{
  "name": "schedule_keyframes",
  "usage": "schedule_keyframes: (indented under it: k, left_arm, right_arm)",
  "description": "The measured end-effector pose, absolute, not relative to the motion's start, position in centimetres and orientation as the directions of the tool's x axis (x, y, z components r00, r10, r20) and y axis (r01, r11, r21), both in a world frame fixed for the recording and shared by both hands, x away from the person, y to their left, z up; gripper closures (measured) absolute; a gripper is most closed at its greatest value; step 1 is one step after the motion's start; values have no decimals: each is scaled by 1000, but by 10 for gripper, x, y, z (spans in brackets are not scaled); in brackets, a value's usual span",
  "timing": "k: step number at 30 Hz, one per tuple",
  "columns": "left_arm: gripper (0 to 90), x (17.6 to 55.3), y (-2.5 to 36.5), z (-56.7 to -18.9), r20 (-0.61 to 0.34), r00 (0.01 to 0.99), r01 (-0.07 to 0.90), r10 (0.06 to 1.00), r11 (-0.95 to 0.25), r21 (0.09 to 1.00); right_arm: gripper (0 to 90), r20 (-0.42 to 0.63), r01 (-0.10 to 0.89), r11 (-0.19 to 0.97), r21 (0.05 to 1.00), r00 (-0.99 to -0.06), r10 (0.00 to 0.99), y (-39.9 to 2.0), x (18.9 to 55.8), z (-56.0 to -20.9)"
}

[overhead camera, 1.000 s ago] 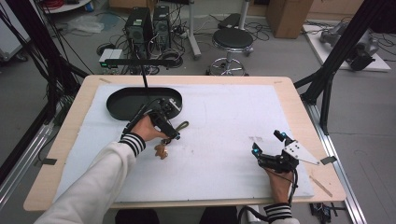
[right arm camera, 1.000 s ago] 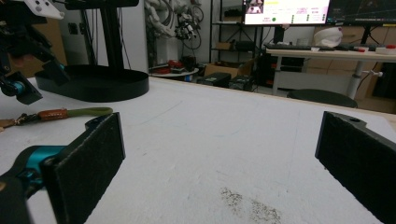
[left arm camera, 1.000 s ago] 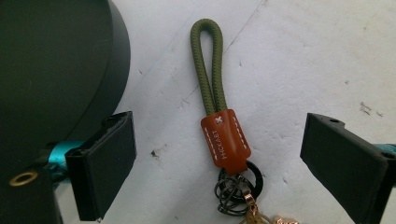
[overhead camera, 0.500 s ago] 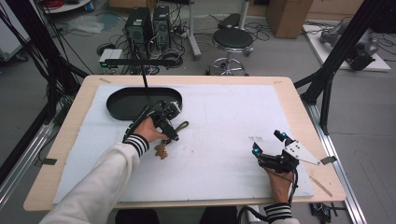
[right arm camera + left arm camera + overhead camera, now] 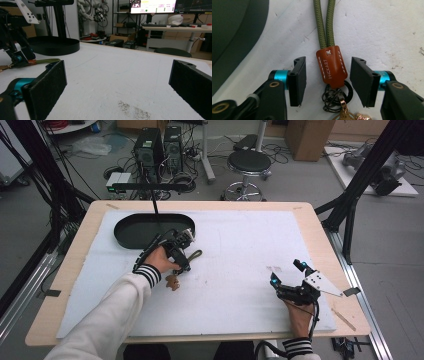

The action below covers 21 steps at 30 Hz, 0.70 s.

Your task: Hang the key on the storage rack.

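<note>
Your left gripper (image 5: pixel 181 251) sits low on the white table cover (image 5: pixel 240 245), just beside the black oval tray (image 5: pixel 135 231). Its jaws stand apart, one on each side of the brown leather tab (image 5: pixel 331 65) of a keychain, neither pad touching it. The tab is stamped with white lettering and stitched in white. The olive-green cord loop (image 5: pixel 324 22) runs away from the tab, lying flat on the cover; the same cord shows past the gripper's tip in the high view (image 5: pixel 195 255). Dark key rings (image 5: pixel 337 96) hang off the tab's near end, with a gold-toned piece (image 5: pixel 345 114) below them. A small brown charm (image 5: pixel 172 281) lies by your left wrist.

Your right gripper (image 5: pixel 288 279) rests well apart, at the table's near right, jaws wide apart with nothing between them. A faint dark smudge (image 5: pixel 133 111) marks the cover ahead of it.
</note>
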<state>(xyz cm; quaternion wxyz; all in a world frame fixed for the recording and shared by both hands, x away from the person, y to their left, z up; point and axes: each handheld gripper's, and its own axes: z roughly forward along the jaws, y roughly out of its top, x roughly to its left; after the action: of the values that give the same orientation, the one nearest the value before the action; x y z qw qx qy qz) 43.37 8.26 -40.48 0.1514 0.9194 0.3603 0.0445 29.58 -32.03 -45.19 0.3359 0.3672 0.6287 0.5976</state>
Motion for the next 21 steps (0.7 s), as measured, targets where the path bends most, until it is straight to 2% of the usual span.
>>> schedule_keyframes:
  k: [8,12,21]
  left_arm:
    - [590,434,79,-407,-29,716,673,698,-678,295]
    - [691,435,81,-406,-17,714,672,700,-679,295]
    - [724,431,78,-405,42,730,640,683,-703,309]
  right_arm:
    - [4,18,61,15,998,-504,863,-320,296,-452]
    - [4,17,56,13,998,-501,865,-321,296,-452]
    - [4,16,62,17,998,-502,865,-320,295,-452]
